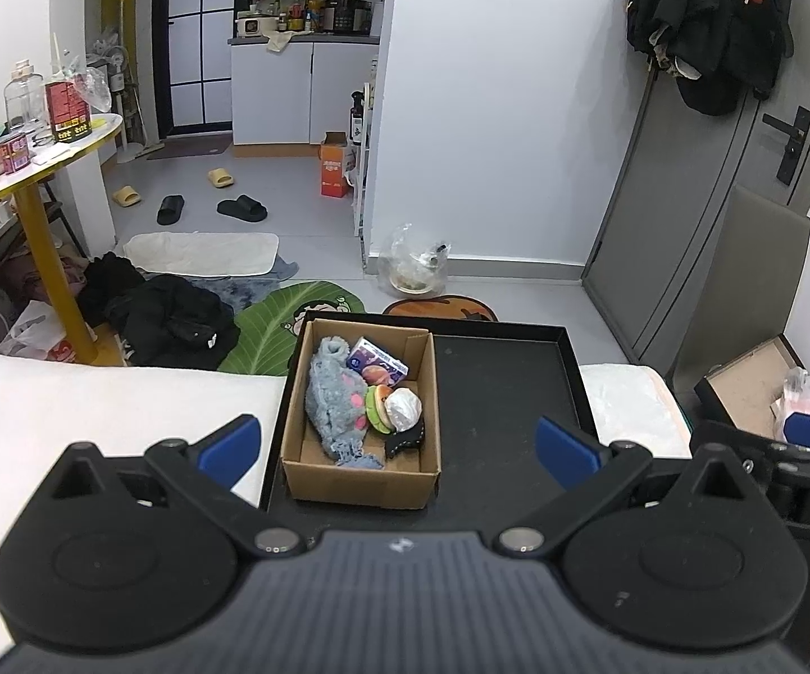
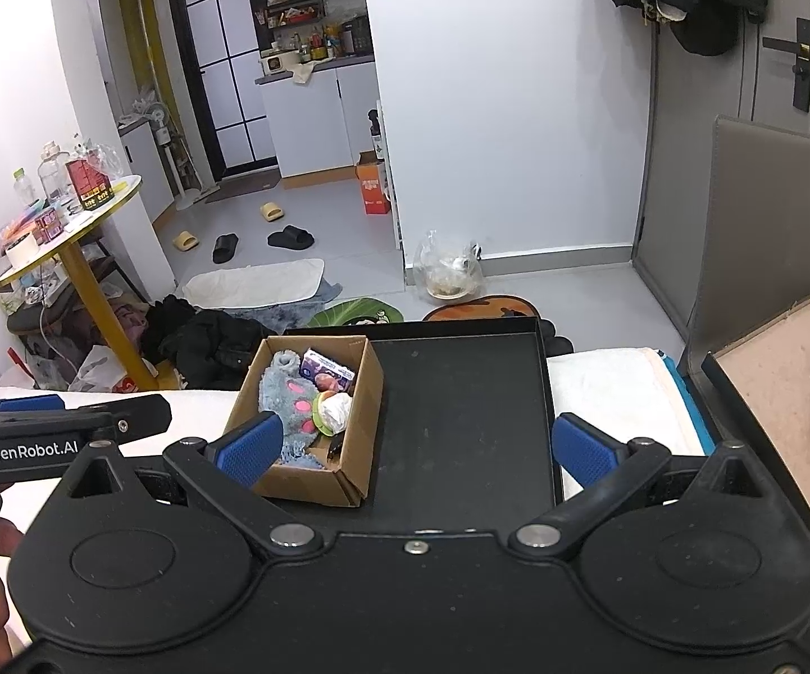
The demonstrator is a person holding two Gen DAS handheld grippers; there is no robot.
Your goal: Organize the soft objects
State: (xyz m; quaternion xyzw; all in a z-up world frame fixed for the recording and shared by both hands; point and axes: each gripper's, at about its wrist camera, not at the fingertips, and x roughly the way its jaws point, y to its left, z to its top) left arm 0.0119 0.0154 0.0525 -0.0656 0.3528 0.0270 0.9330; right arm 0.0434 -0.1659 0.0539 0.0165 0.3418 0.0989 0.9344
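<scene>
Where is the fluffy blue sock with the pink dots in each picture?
Left wrist view: the fluffy blue sock lies along the left side of the cardboard box, just left of picture centre.
Right wrist view: the same sock lies in the box, left of centre, partly behind the right gripper's left blue finger.
Shared landmark: the black tray holding the box.

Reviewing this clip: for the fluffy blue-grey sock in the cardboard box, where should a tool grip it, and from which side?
Probably from above, at the rolled cuff end of the fluffy sock. It lies lengthwise along the left wall of the cardboard box, so the walls block a sideways approach. The cuff sits apart from the burger toy, which crowds its middle. The left tool is open and empty.
</scene>
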